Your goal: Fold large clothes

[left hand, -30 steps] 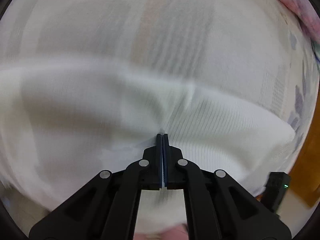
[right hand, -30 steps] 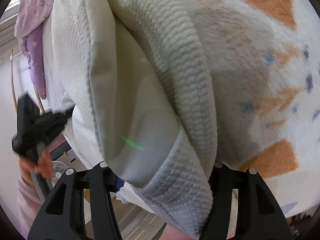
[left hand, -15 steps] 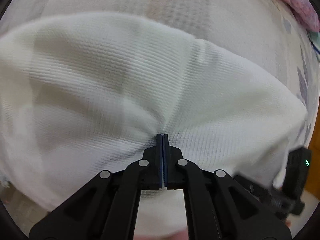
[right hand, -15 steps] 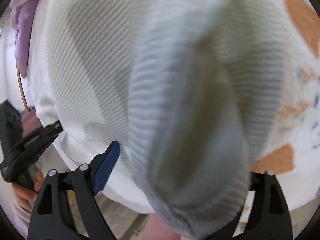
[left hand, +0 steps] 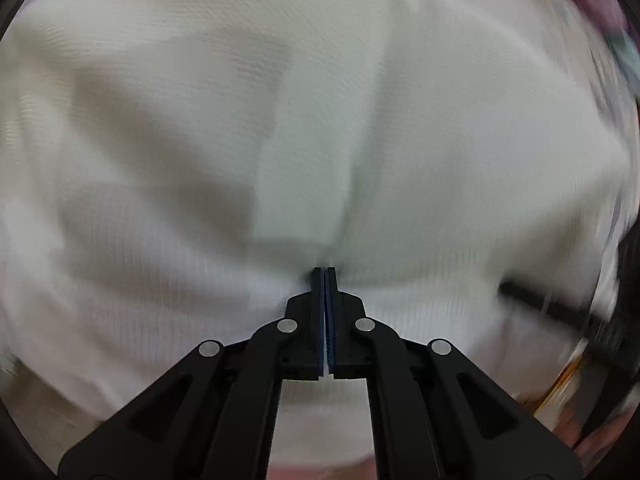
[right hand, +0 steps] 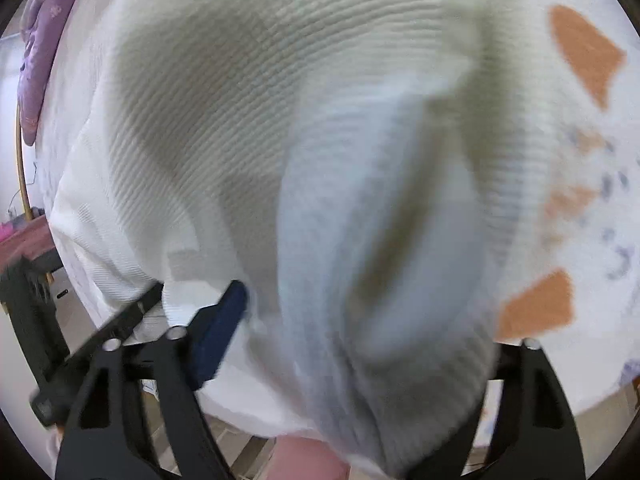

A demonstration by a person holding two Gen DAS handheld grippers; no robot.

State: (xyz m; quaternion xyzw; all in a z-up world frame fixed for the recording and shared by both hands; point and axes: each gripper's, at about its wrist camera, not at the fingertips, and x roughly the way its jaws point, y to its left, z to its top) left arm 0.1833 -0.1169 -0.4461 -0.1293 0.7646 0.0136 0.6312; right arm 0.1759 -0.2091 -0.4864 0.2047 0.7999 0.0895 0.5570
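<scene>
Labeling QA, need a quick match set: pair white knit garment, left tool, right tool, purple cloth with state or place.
Things:
1. white knit garment
2. left tool
3. right tool
4. purple cloth

States or places:
A. upper left of right wrist view
B. shut on fabric
C. closing, thick fold between
D. fills both views

Pairs: 1-D, 2-B, 3-C, 4-A
</scene>
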